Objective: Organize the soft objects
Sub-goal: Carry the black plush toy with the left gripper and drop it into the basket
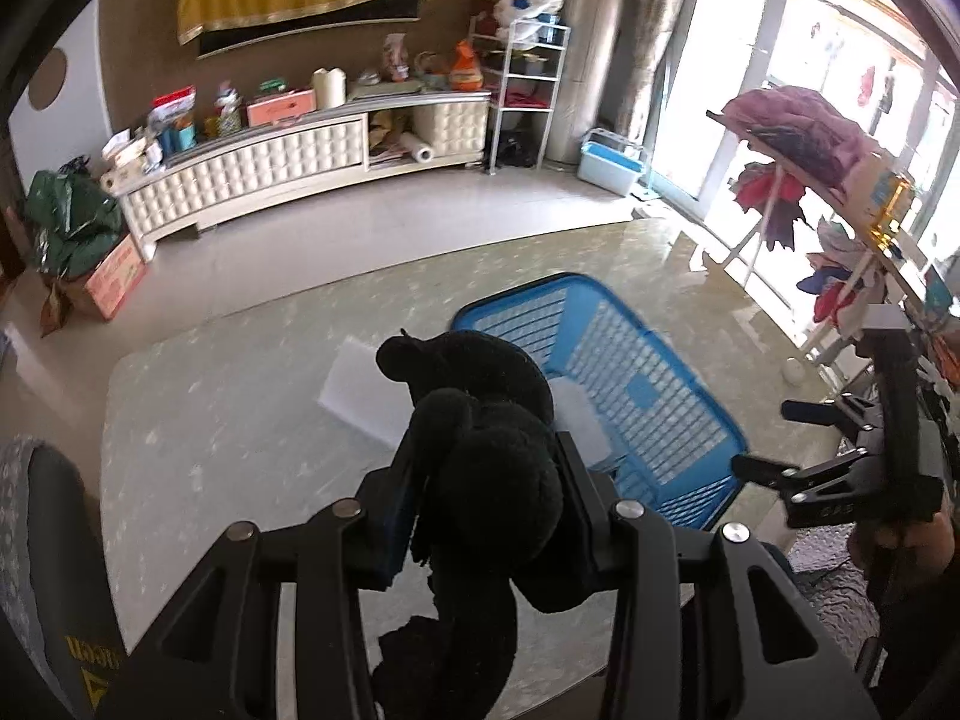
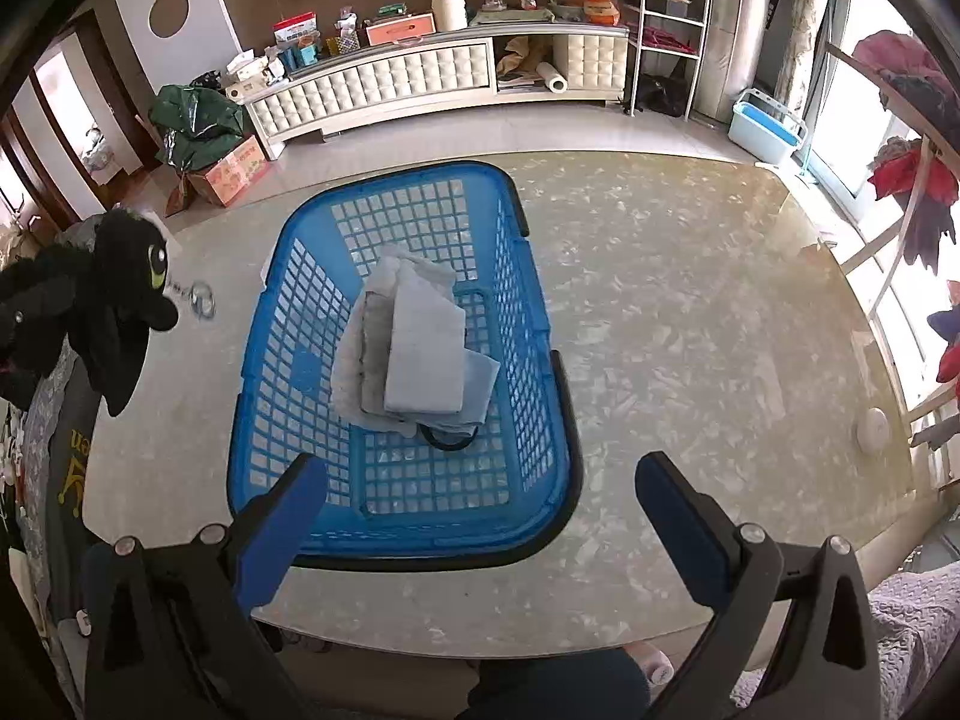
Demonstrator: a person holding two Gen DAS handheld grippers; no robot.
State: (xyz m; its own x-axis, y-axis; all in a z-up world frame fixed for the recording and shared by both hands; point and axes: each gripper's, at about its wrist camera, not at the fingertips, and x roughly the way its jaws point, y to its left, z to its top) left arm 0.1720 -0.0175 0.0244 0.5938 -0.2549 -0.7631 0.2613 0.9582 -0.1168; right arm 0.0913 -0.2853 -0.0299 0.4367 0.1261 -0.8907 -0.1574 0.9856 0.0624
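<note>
Left gripper (image 1: pixel 489 498) clenched on a black plush toy (image 1: pixel 480 420), held above the bench (image 2: pixel 690 312). Right gripper (image 2: pixel 480 492) released, at 6 o'clock of the blue basket (image 2: pixel 288 360) containing folded cloths (image 2: pixel 420 348).

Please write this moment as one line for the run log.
left gripper: shut on black plush toy | right gripper: open, empty | blue basket: holds folded cloths

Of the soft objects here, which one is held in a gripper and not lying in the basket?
The black plush toy with green eyes, clamped in the left gripper. The folded grey cloths already lie inside the blue plastic basket.
</note>
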